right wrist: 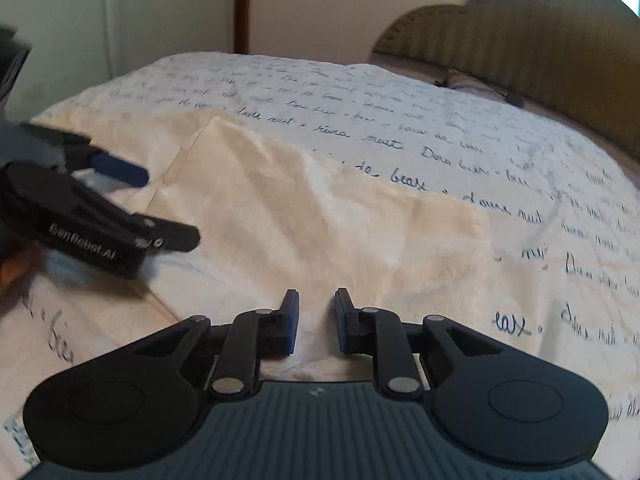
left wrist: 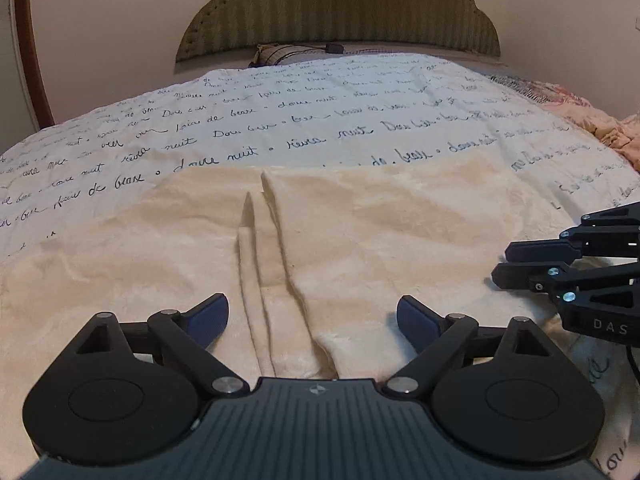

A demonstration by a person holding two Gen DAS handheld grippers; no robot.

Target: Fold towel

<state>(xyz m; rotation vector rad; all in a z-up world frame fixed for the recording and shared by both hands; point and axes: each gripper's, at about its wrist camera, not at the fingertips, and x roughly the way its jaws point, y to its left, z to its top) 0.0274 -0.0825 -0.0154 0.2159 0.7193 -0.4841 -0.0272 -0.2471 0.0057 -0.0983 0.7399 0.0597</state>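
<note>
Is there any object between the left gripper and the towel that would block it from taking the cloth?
Nothing visible blocks it. The left gripper hangs open directly over the cream towel, whose raised fold runs between its fingers. The right gripper is off to the side over the towel's edge, not in the path.

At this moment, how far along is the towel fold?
Done: the towel lies on the bed with both sides folded inward, their edges meeting at a seam down the middle.

In hand: nothing looks gripped. The left gripper is open over the seam's near end; the right gripper is narrow, over the near edge, with no cloth visibly pinched.

Left: the folds across its length, judging by the long strip.
</note>
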